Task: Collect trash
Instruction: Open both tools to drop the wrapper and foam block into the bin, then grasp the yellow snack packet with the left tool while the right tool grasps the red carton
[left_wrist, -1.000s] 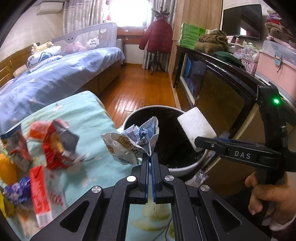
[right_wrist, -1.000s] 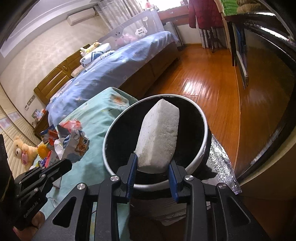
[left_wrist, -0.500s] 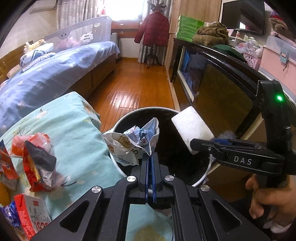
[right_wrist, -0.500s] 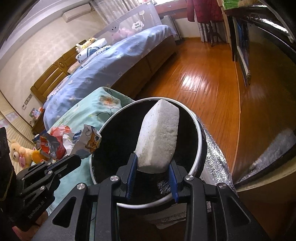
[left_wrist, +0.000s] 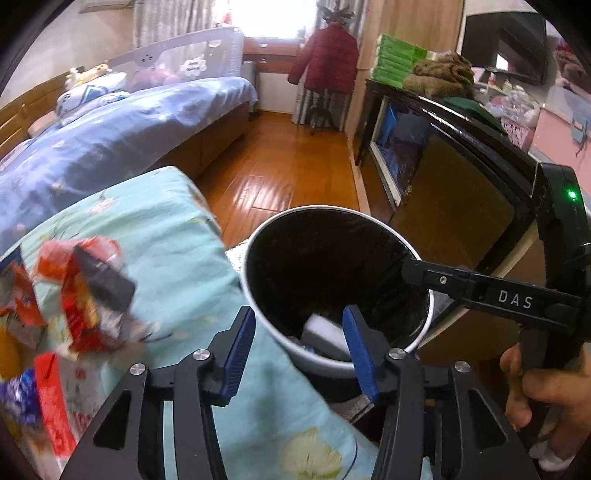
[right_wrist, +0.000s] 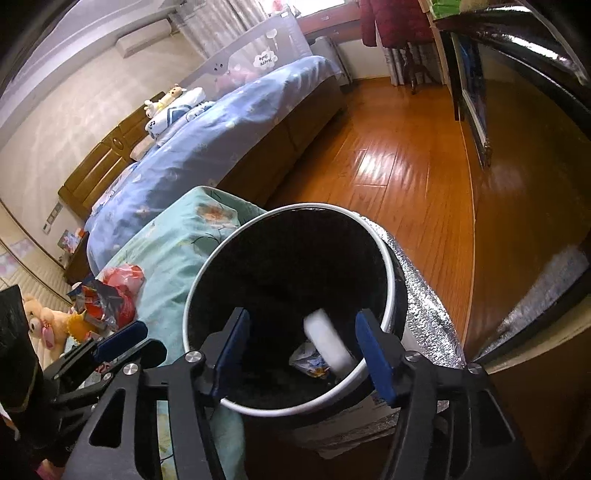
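Observation:
A round bin (left_wrist: 421, 328) with a white rim and black inside stands beside the teal-covered surface; it also shows in the right wrist view (right_wrist: 388, 280). A white foam block (right_wrist: 328, 343) and a crumpled wrapper (right_wrist: 308, 360) lie inside it; the block also shows in the left wrist view (left_wrist: 325, 334). My left gripper (left_wrist: 299, 349) is open and empty over the bin's near rim. My right gripper (right_wrist: 303, 354) is open and empty above the bin. Red snack wrappers (left_wrist: 85, 291) lie on the teal cover to the left.
A bed with a blue quilt (left_wrist: 110, 125) stands behind. A dark glass-fronted cabinet (left_wrist: 461, 177) runs along the right. Wooden floor (right_wrist: 402, 162) lies between them. A silver foil sheet (right_wrist: 424, 306) sits by the bin. Plush toys (right_wrist: 40, 321) sit at far left.
Both grippers opened. The crumpled wrapper left my left gripper and the white foam block left my right gripper; both now lie in the bin.

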